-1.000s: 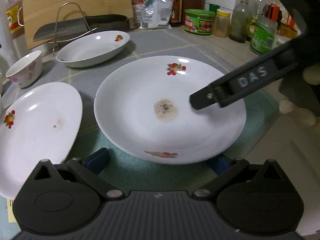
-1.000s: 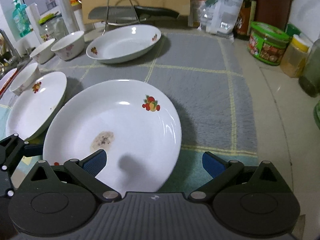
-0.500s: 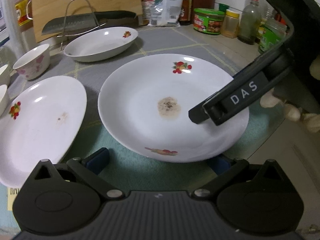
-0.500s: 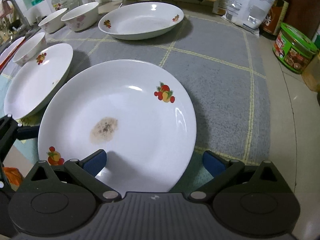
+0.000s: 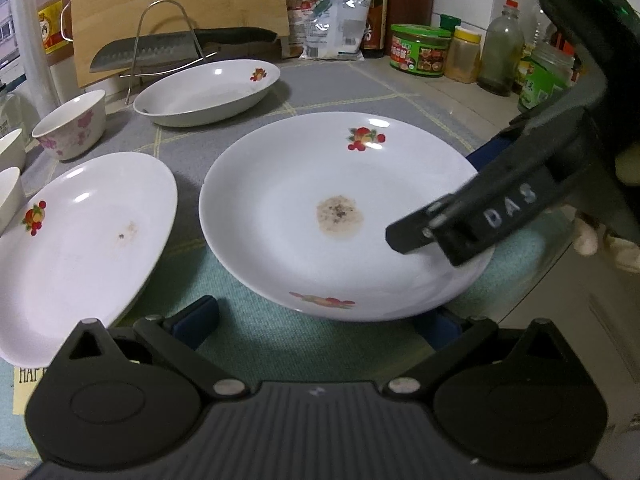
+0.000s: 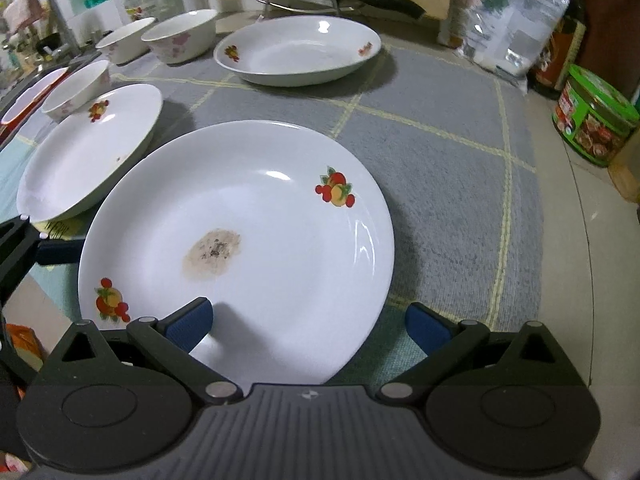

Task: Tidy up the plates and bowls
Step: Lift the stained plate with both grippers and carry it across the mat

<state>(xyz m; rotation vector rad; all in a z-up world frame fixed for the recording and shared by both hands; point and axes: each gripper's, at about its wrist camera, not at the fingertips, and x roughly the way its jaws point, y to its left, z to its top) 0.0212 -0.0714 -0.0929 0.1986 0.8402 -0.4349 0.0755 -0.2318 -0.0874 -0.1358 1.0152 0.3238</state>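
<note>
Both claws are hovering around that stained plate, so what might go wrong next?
The right claw is open, straddling the near rim of the stained plate; a shallow pinch on the glossy rim could slip. The left claw is also open at another edge, so the two may collide or tip the plate. The neighbouring plate sits very close and could get knocked.

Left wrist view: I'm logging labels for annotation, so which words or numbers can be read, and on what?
"DAS": on the right gripper's finger link.
"HAF", cut off: on the yellow paper under the mat's edge.
Green tin, bottles and pouches: print too small to read.
</note>
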